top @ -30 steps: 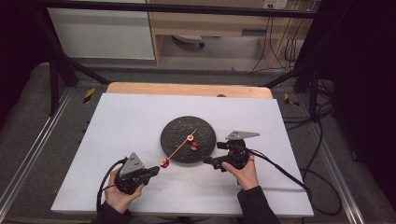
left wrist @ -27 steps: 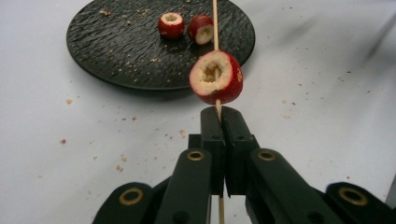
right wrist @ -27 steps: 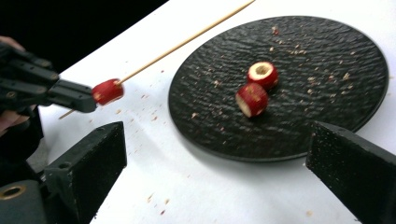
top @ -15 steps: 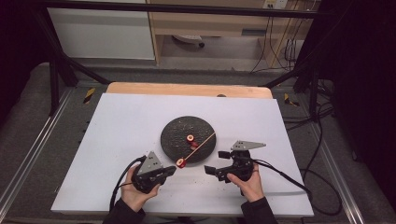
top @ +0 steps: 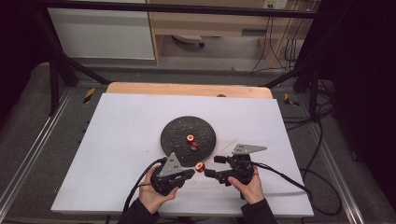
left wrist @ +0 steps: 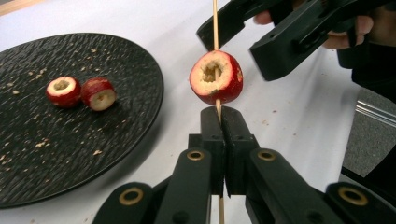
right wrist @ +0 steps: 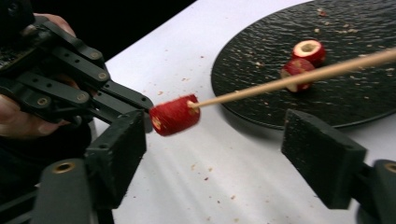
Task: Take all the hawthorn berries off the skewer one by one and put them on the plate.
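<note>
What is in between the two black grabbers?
A red fruit piece on a thin wooden skewer sits between the left gripper and the right gripper. The high view shows it; the left gripper is shut on the skewer.

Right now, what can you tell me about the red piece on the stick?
The red piece is a short, round fruit chunk with red skin, pale flesh and a hollowed core. The thin wooden stick runs through it. It hangs above the white table, off the black plate, just past the left claw, which is shut on the stick.

A lab: black frame [top: 60, 70] around a white-topped table [top: 121, 126], cables [top: 280, 51] behind.
</note>
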